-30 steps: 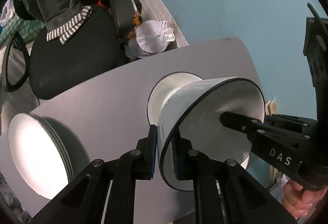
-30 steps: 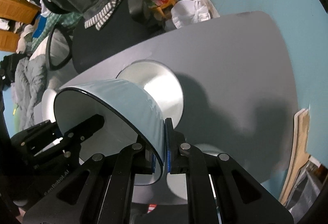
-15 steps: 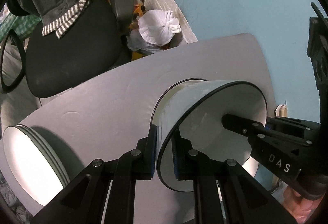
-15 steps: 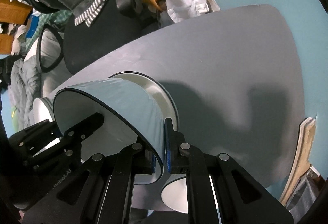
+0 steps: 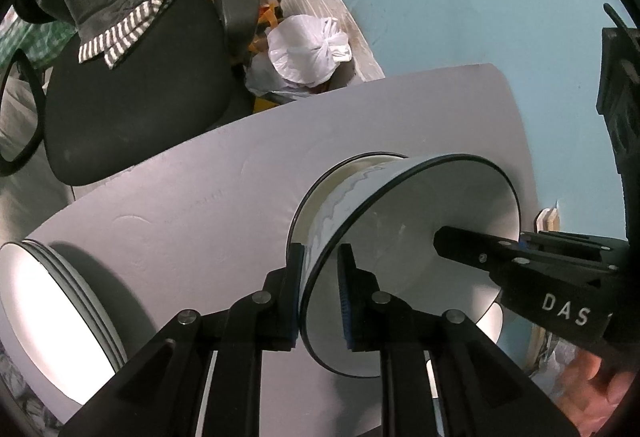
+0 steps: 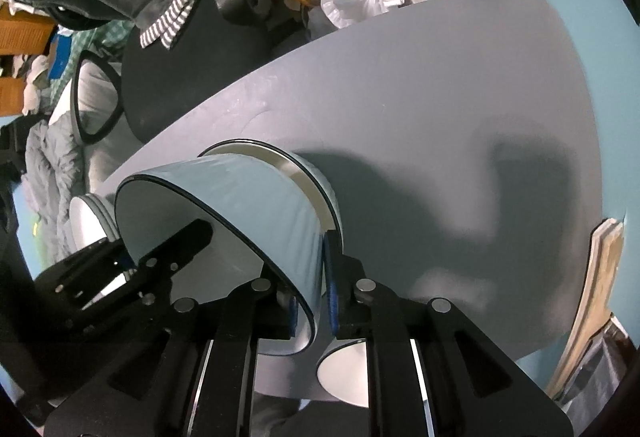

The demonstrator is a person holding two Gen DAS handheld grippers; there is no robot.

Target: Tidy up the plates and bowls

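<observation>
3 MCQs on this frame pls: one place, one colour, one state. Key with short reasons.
1. Where is the held bowl?
A. on the chair
B. nested into another bowl on the table
C. on the plate stack

2. What colour is the held bowl's outside?
A. red
B. black
C. light blue

3. How is the held bowl gripped?
A. by both grippers, one on each side of the rim
B. by the left gripper only
C. by neither

Key:
1 B: its base sits inside the second bowl's rim; the plate stack lies apart at the table's edge.
2 C: the right wrist view shows its pale blue wall.
3 A: the left gripper and right gripper each straddle the rim; their jaws have just been opening slightly.
</observation>
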